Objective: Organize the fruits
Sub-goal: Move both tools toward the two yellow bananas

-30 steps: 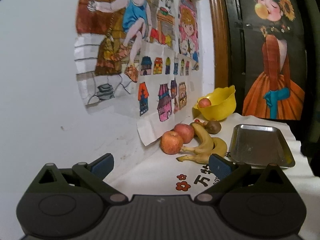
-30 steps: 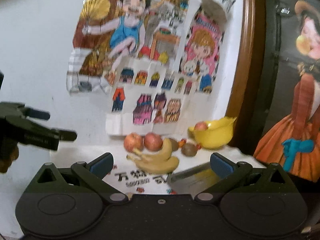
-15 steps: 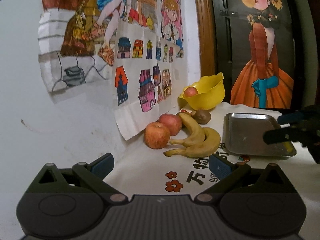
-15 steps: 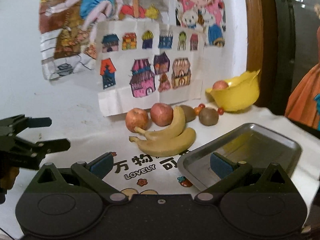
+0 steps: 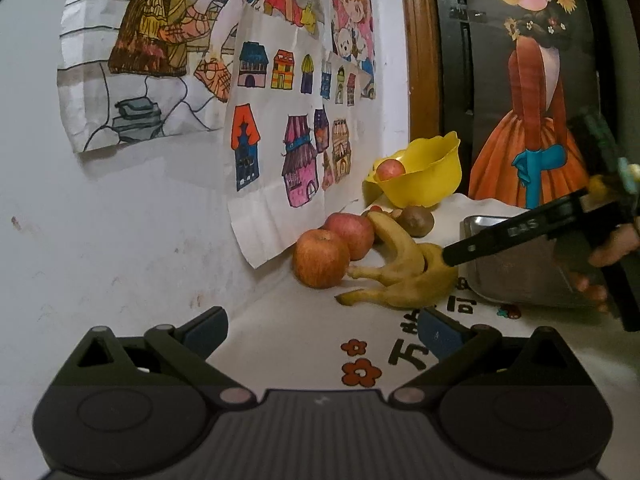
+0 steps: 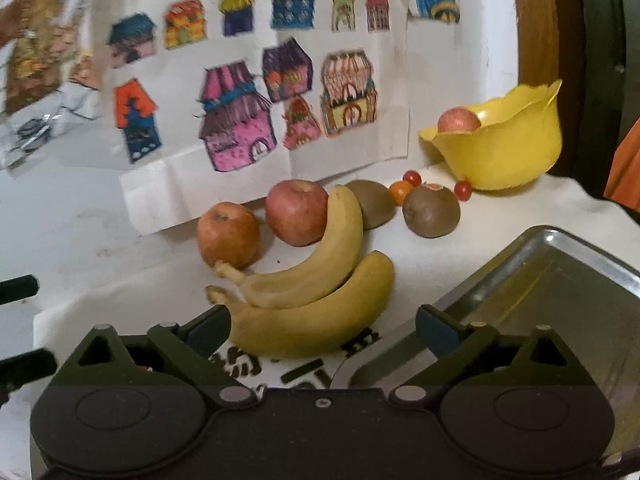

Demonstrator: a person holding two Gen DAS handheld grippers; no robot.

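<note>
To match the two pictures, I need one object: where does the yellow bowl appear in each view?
Left wrist: yellow bowl right of centre, at mid-height, behind the fruit.
Right wrist: yellow bowl upper right, by the wooden frame.
Shared landmark: the apple in the bowl, at its left rim.

The left wrist view sits low over the counter (image 5: 304, 332), close beside the wall, and looks along it toward the far corner, with the fruit at middle distance. The right wrist view looks from the counter's open side toward the wall, much nearer, with the bananas (image 6: 312, 304) just past its fingertips. Both views share the bananas, two apples (image 5: 320, 258), the yellow bowl (image 6: 504, 148), the metal tray (image 6: 560, 280) and the house drawings (image 5: 296, 152).
</note>
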